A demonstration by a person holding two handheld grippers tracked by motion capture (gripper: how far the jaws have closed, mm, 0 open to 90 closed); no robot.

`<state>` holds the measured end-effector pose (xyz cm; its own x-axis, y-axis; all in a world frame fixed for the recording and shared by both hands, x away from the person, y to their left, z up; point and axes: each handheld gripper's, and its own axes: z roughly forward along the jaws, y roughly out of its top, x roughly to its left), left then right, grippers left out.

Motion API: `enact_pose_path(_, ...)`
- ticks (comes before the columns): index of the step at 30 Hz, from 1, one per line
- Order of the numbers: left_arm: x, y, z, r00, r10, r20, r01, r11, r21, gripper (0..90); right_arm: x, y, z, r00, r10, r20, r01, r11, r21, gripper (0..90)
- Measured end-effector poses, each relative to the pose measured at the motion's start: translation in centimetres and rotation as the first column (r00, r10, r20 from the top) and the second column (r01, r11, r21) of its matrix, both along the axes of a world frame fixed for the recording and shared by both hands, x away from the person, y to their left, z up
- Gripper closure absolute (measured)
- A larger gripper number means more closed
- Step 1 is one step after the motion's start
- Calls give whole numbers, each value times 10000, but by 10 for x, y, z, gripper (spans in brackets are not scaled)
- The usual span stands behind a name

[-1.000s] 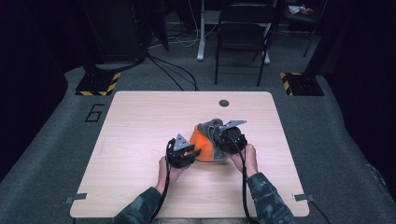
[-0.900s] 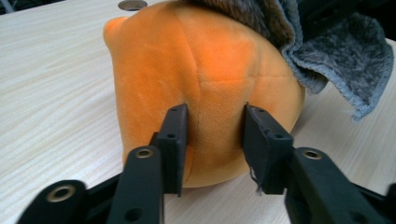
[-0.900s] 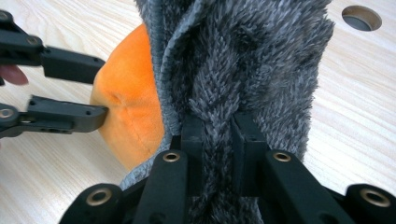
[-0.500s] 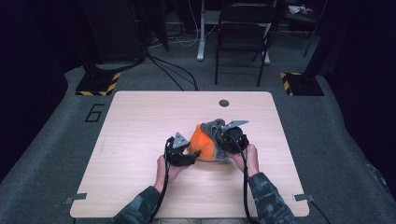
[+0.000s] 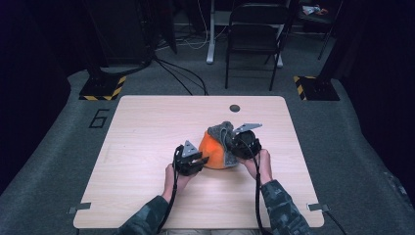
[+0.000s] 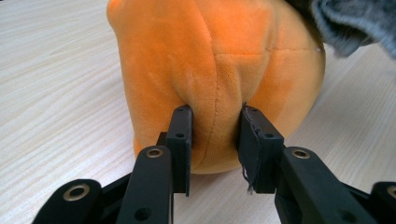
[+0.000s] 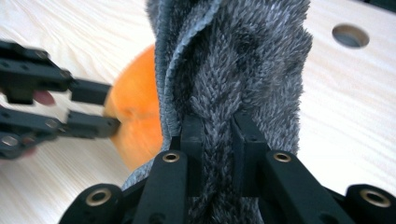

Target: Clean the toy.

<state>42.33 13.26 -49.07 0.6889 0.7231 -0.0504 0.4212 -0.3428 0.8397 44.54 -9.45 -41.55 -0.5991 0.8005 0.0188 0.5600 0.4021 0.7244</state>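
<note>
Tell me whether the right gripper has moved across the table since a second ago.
No. In the high view the right gripper sits the same way below the table's hole, shut on the grey cloth.

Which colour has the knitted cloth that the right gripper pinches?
The knitted cloth is dark grey, fuzzy, with a braided cable pattern. It shows best in the right gripper view.
</note>
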Motion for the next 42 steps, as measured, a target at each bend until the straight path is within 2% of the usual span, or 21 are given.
enact_pose_path(4,-1,-1,1,10000,-71,9,71,9999,101,672,-5,5,8,9996,92,261,-96,9999,134,768)
enact_pose_path(7,-2,-2,1,10000,-40,75,39,9999,97,684,-8,11,11,9981,409,470,-411,9991,29,767)
enact_pose_path(8,-3,-2,2,9999,-117,32,117,9998,157,687,-10,14,12,9987,295,407,-301,9995,136,766)
enact_pose_path(9,-3,-4,2,9999,-76,101,74,9999,133,691,-10,16,12,9973,544,492,-544,9985,-23,766)
enact_pose_path(13,-5,-5,2,9997,-164,193,158,9993,350,709,-12,26,11,9971,573,504,-570,9983,-79,762)
enact_pose_path(15,-6,-6,2,9997,-145,186,139,9995,287,715,-11,29,8,9971,549,532,-543,9984,-132,760)
enact_pose_path(21,-6,-6,1,9997,-170,187,164,9994,304,717,-8,28,3,9983,419,403,-414,9990,-147,759)
enact_pose_path(26,-5,-7,1,9997,-116,198,110,9996,270,718,-7,21,-1,9987,311,415,-294,9987,-412,760)
enact_pose_path(32,-2,-5,-1,9998,-135,141,132,9997,200,718,0,-1,-11,9998,-215,17,216,9985,-500,761)
enact_pose_path(35,-1,-5,-1,9997,-188,145,185,9996,210,718,5,-11,-20,9980,-486,-410,469,9981,-411,761)
enact_pose_path(39,-1,-4,-1,9997,-225,97,223,9995,204,718,10,-20,-29,9949,-771,-649,725,9949,-707,762)
enact_pose_path(42,0,-2,-1,9998,-199,19,199,9997,159,718,13,-26,-38,9893,-1086,-971,999,9909,-904,763)
